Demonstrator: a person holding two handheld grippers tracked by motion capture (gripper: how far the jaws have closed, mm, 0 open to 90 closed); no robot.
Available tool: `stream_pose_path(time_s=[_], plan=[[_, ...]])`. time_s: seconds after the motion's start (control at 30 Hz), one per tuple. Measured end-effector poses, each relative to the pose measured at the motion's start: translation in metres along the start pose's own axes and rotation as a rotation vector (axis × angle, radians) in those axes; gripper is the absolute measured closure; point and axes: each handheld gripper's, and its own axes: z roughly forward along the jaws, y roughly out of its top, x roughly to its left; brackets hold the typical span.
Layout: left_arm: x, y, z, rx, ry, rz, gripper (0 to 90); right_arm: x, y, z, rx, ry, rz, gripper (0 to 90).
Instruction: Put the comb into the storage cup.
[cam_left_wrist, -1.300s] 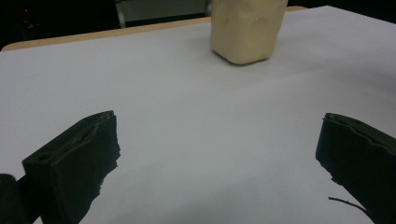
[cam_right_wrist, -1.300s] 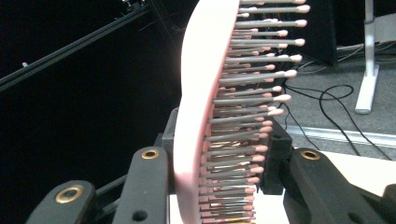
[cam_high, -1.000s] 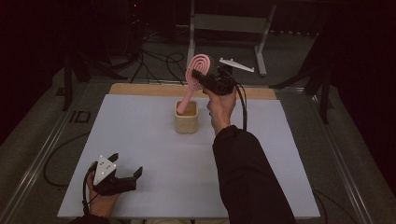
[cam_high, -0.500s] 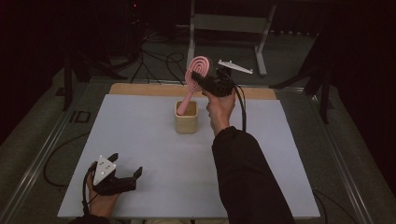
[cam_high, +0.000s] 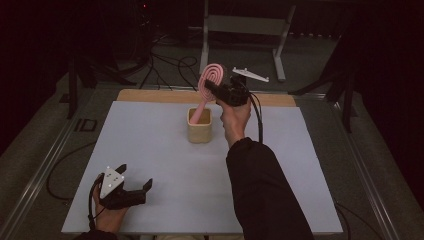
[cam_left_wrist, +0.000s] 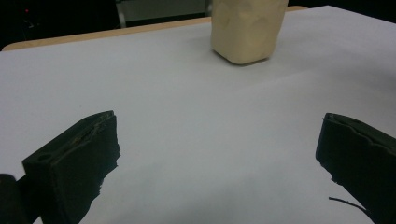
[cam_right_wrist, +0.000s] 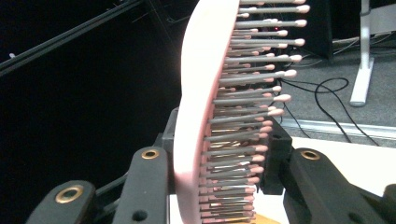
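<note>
While the right gripper (cam_high: 216, 90) clamps the pink brush (cam_high: 210, 80) above the far cup (cam_high: 200, 131), the left gripper (cam_high: 134, 186) rests wide near-left.

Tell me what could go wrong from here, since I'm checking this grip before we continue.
1. The right gripper clamps the pink oval hairbrush across its bristled head; the springy bristles may let it slip or twist.
2. The handle leans inside the small cream square cup, which looks light; a sideways move might tip it.
3. The left gripper rests open near the table edge, too far to steady the cup.
</note>
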Motion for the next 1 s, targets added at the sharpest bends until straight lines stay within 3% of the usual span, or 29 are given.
stream_pose_path(time_s=[0.23,1.0], plan=[[0.0,0.0,0.0,0.001,0.002,0.001,0.2,0.002,-0.003,0.002,0.008,-0.003,-0.018,63.4],[0.0,0.0,0.0,0.002,0.0,-0.002,0.2,0.0,-0.016,0.006,0.025,-0.013,-0.012,63.3]])
